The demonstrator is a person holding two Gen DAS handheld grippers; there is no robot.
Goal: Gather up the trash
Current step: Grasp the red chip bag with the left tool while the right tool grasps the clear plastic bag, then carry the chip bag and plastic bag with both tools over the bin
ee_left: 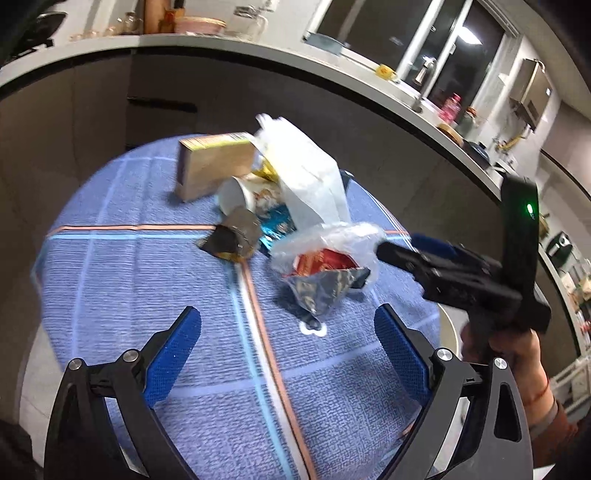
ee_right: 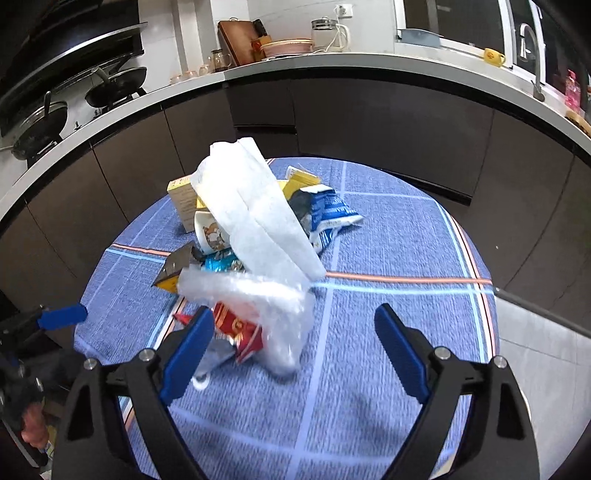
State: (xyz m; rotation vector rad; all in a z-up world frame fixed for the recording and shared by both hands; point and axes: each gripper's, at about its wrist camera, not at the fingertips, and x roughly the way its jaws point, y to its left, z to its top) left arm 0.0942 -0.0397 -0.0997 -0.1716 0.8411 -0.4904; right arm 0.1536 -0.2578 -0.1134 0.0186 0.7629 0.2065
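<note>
A heap of trash lies on a round table with a blue cloth (ee_left: 184, 387). A white plastic bag (ee_left: 306, 173) stands up over the heap; it also shows in the right wrist view (ee_right: 255, 214). By it lie a red and silver snack wrapper (ee_left: 321, 273) (ee_right: 236, 332), a paper cup (ee_left: 240, 195) (ee_right: 210, 230), a cardboard box (ee_left: 214, 166) (ee_right: 181, 199), a blue wrapper (ee_right: 328, 214) and a dark wrapper (ee_left: 236, 236). My left gripper (ee_left: 288, 343) is open and empty, short of the heap. My right gripper (ee_right: 295, 343) is open, its left finger (ee_right: 192, 343) beside the red wrapper.
Dark kitchen cabinets and a grey countertop (ee_right: 332, 62) curve behind the table. On the counter stand pans (ee_right: 114, 83), a kettle (ee_right: 328, 33) and a yellow mug (ee_right: 493, 57). The right gripper's body (ee_left: 480, 280) sits at the right of the left wrist view.
</note>
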